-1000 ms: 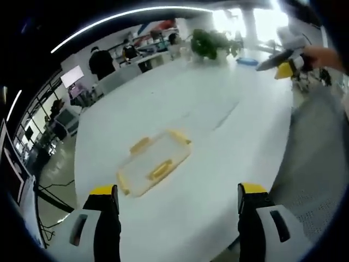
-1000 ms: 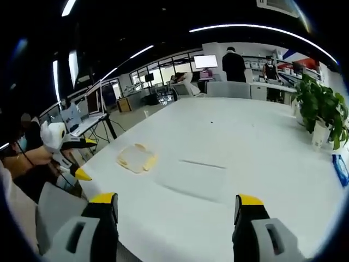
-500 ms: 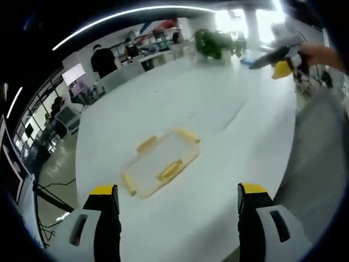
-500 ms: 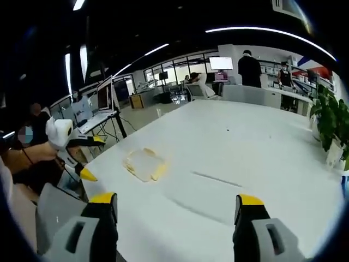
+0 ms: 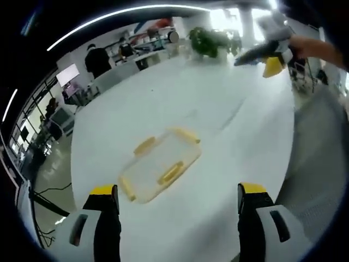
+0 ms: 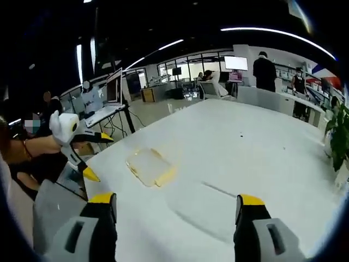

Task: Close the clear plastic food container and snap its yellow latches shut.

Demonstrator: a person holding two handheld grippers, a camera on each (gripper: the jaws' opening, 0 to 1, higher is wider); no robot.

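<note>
On the desk: a flat, clear plastic food container with yellow latches [image 5: 159, 170] lies on the wide white desk [image 5: 218, 109], alone and well apart from both grippers; it also shows in the right gripper view [image 6: 149, 167].
Container state: its lid looks to be lying on the box, but I cannot tell if it is pressed home; the yellow latches at its edges seem to stick outward, so I judge them unsnapped.
Left gripper [image 5: 179, 194]: jaws spread wide, holding nothing, short of the container.
Right gripper [image 6: 177, 202]: jaws spread wide, holding nothing, farther from the container.
Task progress: hardly begun; reaching, pressing the lid and snapping each latch all remain.
Change from earlier: the container looks larger and more central in both views than a second ago, so both cameras have drawn nearer; the container itself appears unmoved on the desk.
Beyond the container: green potted plant [image 5: 206, 41] at the desk's far end.
</note>
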